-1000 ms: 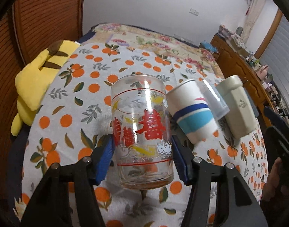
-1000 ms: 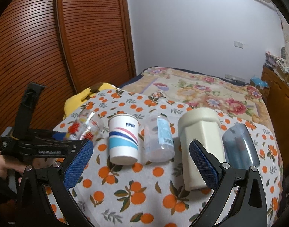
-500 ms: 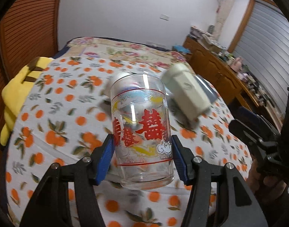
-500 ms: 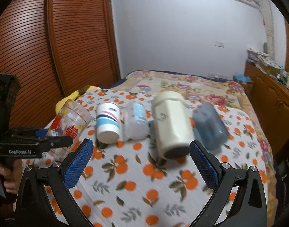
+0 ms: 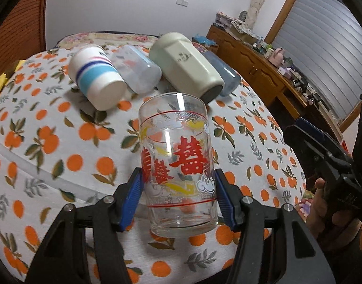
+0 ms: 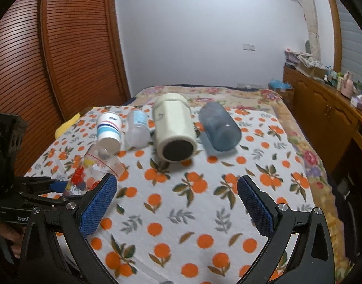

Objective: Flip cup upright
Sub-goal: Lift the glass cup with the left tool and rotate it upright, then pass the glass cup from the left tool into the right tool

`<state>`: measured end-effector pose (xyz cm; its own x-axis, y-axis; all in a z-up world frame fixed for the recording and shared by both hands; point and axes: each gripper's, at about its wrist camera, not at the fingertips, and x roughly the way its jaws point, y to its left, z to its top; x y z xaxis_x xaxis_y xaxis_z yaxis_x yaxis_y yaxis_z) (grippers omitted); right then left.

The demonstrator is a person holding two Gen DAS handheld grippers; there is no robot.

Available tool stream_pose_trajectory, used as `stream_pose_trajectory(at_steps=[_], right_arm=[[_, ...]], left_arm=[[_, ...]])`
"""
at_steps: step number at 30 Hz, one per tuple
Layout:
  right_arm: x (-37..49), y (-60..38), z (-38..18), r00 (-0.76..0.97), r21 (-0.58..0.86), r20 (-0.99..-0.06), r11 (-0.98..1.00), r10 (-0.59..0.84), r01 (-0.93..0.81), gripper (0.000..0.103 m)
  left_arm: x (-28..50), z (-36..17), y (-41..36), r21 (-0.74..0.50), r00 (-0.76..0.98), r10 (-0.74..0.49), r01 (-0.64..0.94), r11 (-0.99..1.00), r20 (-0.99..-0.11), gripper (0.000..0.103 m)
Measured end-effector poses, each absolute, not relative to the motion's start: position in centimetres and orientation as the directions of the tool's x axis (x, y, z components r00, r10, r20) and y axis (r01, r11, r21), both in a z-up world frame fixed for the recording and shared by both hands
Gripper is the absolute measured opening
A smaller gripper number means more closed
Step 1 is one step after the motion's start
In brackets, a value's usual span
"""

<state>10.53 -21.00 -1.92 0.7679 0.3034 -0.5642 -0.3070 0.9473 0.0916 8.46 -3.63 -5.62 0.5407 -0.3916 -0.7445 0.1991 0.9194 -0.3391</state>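
My left gripper (image 5: pixel 177 198) is shut on a clear glass cup (image 5: pixel 178 163) printed with red characters, held above the orange-patterned cloth with its thick base toward the camera. In the right wrist view the same glass (image 6: pixel 95 174) appears tilted at the left, held in the left gripper (image 6: pixel 60 187). My right gripper (image 6: pixel 176 203) is open and empty above the near part of the cloth. It also shows at the right edge of the left wrist view (image 5: pixel 323 151).
Lying on their sides in a row at the back are a white paper cup with blue stripes (image 6: pixel 109 135), a clear plastic cup (image 6: pixel 137 131), a cream mug (image 6: pixel 174 130) and a blue-grey cup (image 6: pixel 218 126). A wooden sideboard (image 6: pixel 327 108) stands on the right, slatted wardrobe doors (image 6: pixel 62 59) on the left.
My left gripper has carried the glass toward the near middle of the cloth. The right gripper has drawn back, so the row of cups looks farther away.
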Motion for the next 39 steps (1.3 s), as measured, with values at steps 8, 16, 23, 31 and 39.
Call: stream_pose_trajectory(at_steps=[8, 16, 23, 31, 39], right_arm=[[11.1, -21.4, -3.2, 0.746, 0.107, -0.595, 0.949, 0.301, -0.297, 0.103], [11.2, -21.0, -3.4, 0.734, 0.109, -0.608, 0.947, 0.304, -0.303, 0.103], [11.4, -20.5, -3.2, 0.727, 0.111, -0.612, 0.944, 0.310, -0.310, 0.103], [11.7, -20.2, -3.3, 0.701, 0.156, -0.629, 0.937, 0.337, -0.311, 0.103], [12.4, -17.3, -3.7, 0.633, 0.215, -0.657, 0.906, 0.410, -0.364, 0.099]], left_arm=[[8.9, -6.8, -4.6, -0.329, 0.519, -0.384, 0.199, 0.923, -0.764, 0.058], [9.0, -6.8, -4.7, -0.308, 0.525, -0.367, 0.199, 0.930, -0.768, 0.059], [8.9, -5.8, -4.7, -0.248, 0.569, -0.315, 0.193, 0.949, -0.759, 0.066], [8.2, -4.7, -2.7, -0.232, 0.618, -0.280, 0.158, 0.960, -0.735, 0.068], [6.8, -3.5, 0.2, -0.177, 0.682, -0.206, 0.113, 0.978, -0.702, 0.070]])
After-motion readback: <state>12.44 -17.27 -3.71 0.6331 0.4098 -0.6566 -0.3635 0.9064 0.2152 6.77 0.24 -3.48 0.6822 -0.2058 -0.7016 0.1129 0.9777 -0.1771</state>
